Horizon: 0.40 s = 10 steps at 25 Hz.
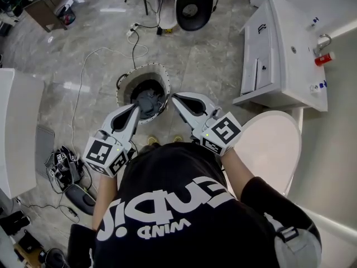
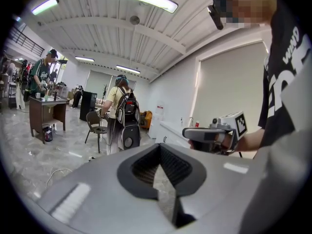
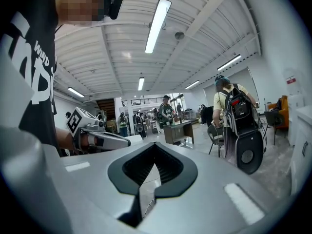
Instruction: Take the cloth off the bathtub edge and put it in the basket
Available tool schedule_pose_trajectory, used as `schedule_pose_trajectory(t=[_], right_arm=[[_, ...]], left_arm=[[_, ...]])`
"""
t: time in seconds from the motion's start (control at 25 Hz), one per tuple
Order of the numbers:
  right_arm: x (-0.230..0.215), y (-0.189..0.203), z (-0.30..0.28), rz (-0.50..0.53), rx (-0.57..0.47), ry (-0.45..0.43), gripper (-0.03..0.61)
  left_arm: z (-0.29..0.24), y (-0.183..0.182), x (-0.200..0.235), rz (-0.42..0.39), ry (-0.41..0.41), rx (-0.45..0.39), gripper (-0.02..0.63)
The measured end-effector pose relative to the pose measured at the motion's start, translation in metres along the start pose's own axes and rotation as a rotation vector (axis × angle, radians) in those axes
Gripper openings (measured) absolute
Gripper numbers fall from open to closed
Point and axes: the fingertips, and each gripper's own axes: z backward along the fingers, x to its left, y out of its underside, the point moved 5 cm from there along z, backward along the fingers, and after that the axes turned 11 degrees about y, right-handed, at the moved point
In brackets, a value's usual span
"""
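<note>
Cloth: dark grey, bunched up inside the basket, just above the middle of the head view.
Basket: round with a pale rim, standing on the grey floor; no fold seen hanging over the rim (the near side is partly covered by the grippers).
Left gripper: at the basket's lower left, tip over the cloth's edge; clenched tight on nothing; cannot tell whether it touches the cloth.
Right gripper: just right of the rim; likewise clenched, nothing between the jaws.
Step, as judged: cloth delivered; only the withdrawal remains.
Doing it well: raise both tips straight up before swinging aside, so as not to hook a fold or nudge the basket; then check for a trailing corner.
Hazard: cables on the floor, left of the basket.
</note>
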Motion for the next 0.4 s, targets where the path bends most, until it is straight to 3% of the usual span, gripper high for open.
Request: schedule_pose_trajectory(t=[0.4], right_arm=[[0.0069, 0.0016, -0.0050, 0.000, 0.013, -0.006, 0.009]], left_arm=[[0.0047, -0.0003, 0.0063, 0.033, -0.004, -0.015, -0.003]])
